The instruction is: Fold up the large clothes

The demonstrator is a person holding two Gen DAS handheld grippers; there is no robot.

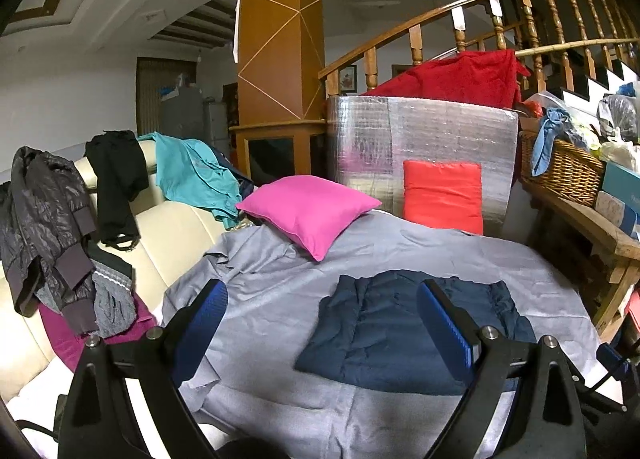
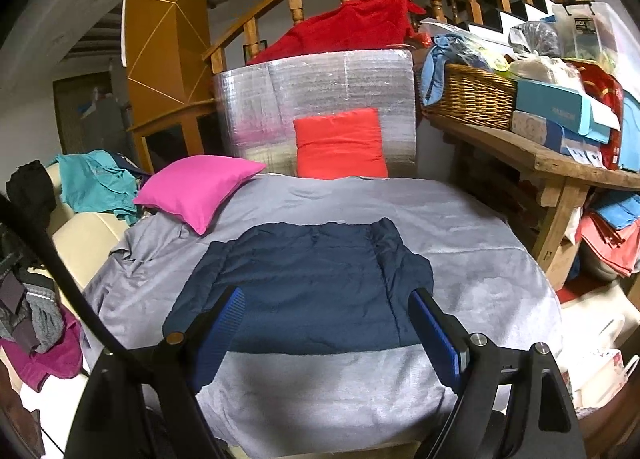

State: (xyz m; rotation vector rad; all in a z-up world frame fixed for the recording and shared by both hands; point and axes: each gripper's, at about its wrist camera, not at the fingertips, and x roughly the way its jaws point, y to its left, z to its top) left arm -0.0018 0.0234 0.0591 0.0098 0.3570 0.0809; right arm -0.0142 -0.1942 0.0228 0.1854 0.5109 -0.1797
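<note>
Folding looks finished, or nearly so, on the navy garment (image 2: pixel 304 287), which lies as a flat, squared-off bundle in the middle of the grey sheet (image 2: pixel 460 219) covering the surface, nearer the front edge than the pink cushion (image 2: pixel 196 189) and the orange-red cushion (image 2: pixel 340 143) at the far side. Left tongs (image 1: pixel 322 325) stand wide apart and empty, hovering short of the garment's near left corner; right tongs (image 2: pixel 326 329) are likewise spread with nothing between the blue pads, poised above its near edge and clear of the cloth. My reading is that the hands have let go and the piece now waits to be checked or moved aside. Its right side bulges in a loose rumple, so the next move probably calls for tucking that edge in, or else lifting the bundle off and fetching another item from the heap on the cream sofa (image 1: pixel 176 227), where a dark puffer jacket (image 1: pixel 44 227) and a teal shirt (image 1: pixel 192 175) hang. Writing is scarce: pale lettering on the light blue box (image 2: pixel 556 107) beside the wicker basket (image 2: pixel 468 97) may read "FASHION", though it is too small to be sure.
</note>
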